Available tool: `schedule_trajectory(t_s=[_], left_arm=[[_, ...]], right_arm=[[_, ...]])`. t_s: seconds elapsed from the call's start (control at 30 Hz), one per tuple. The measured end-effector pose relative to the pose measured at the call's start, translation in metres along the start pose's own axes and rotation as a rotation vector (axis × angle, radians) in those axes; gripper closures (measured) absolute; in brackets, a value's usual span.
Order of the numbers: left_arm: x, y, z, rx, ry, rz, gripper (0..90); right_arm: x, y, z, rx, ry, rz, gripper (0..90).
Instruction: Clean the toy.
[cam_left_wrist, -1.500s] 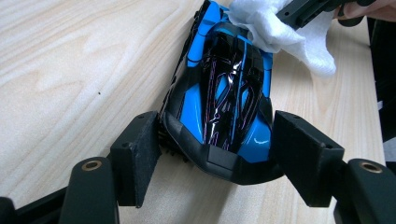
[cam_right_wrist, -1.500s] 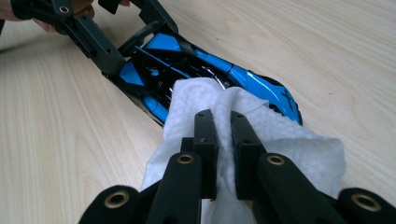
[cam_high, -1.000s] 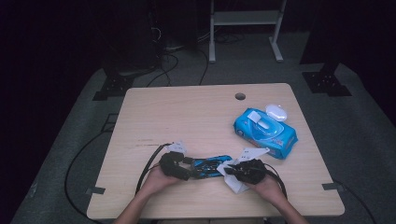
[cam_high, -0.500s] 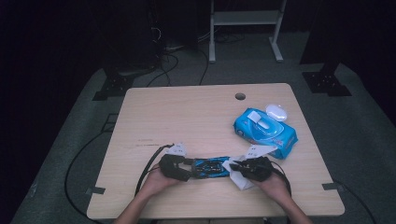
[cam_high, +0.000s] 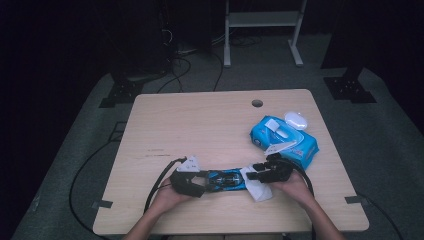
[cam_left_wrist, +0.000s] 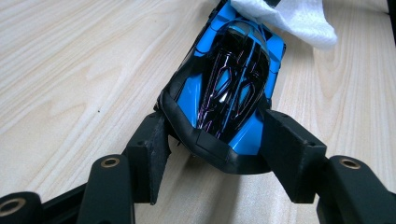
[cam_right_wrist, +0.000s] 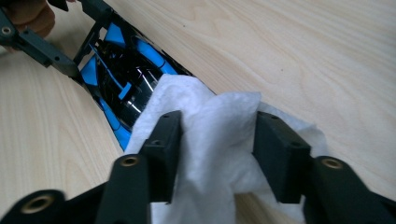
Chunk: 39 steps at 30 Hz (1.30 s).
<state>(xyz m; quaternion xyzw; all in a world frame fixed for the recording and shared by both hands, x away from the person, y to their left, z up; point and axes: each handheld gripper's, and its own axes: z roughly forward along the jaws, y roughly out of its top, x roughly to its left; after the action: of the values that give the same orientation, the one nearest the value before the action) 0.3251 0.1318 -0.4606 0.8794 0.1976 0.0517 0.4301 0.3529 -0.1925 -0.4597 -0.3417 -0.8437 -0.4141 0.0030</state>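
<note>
Blue toy car (cam_high: 225, 179) lies at the counter (cam_high: 210, 125) near edge. Left gripper (cam_left_wrist: 212, 140) jaws clamped on its end. White wipe (cam_right_wrist: 210, 135) drapes the other end, sitting between right gripper (cam_right_wrist: 212, 154) jaws, which have just been opening. Wipes pack (cam_high: 285, 137) just beyond.

Black tool (cam_high: 264, 171), brass screws, trailing black cable (cam_high: 161, 179)

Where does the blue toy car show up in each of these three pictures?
High view: blue toy car lies near the table's front edge, between both grippers.
Left gripper view: centre, its near end between the black jaws.
Right gripper view: upper left.
Shared landmark: the white wipe draped over one end.
</note>
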Motion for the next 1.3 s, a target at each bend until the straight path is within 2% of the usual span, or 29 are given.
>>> schedule_trajectory(t_s=[0.13, 0.27, 0.33, 0.47, 0.53, 0.57, 0.63, 0.77, 0.87, 0.97, 1.07, 1.23, 1.3], left_arm=[[-0.004, -0.001, -0.001, -0.003, 0.019, 0.034, 41.8], [-0.004, -0.002, -0.002, -0.008, 0.023, 0.050, 41.8], [-0.005, -0.002, -0.003, -0.008, 0.028, 0.060, 41.7], [-0.008, -0.001, -0.005, 0.021, 0.048, 0.097, 39.1], [-0.006, -0.001, -0.004, 0.050, 0.041, 0.072, 32.0], [-0.003, -0.003, -0.004, 0.049, 0.023, 0.047, 30.5], [0.004, -0.005, -0.004, 0.028, -0.017, -0.019, 29.1], [0.017, -0.005, -0.006, -0.019, -0.088, -0.119, 28.0], [0.023, -0.004, -0.002, -0.015, -0.148, -0.154, 27.8], [0.020, -0.004, 0.004, 0.030, -0.199, -0.124, 33.3], [0.014, -0.002, 0.008, 0.053, -0.205, -0.061, 45.6], [0.012, 0.000, 0.005, 0.051, -0.143, -0.010, 48.9], [0.011, 0.001, 0.004, 0.049, -0.083, 0.024, 49.4]], right_arm=[[-0.005, 0.003, 0.008, 0.030, 0.089, 0.030, 44.1], [-0.006, 0.004, 0.012, 0.041, 0.130, 0.027, 46.8], [-0.005, 0.004, 0.012, 0.038, 0.140, 0.024, 47.9], [0.000, 0.002, 0.010, 0.021, 0.125, -0.019, 49.6], [0.003, 0.001, 0.010, 0.012, 0.127, -0.036, 51.7], [0.006, 0.001, 0.010, 0.007, 0.129, -0.048, 52.0], [0.012, 0.001, 0.009, -0.007, 0.104, -0.098, 52.1], [0.021, -0.002, 0.005, -0.028, 0.073, -0.180, 54.3], [0.027, -0.003, 0.002, -0.043, 0.052, -0.238, 55.8], [0.032, -0.004, 0.001, -0.054, 0.031, -0.277, 57.0], [0.035, -0.003, 0.001, -0.068, 0.014, -0.302, 58.6], [0.039, -0.001, 0.002, -0.082, -0.049, -0.335, 59.6], [0.040, 0.002, 0.004, -0.087, -0.083, -0.345, 59.4]])
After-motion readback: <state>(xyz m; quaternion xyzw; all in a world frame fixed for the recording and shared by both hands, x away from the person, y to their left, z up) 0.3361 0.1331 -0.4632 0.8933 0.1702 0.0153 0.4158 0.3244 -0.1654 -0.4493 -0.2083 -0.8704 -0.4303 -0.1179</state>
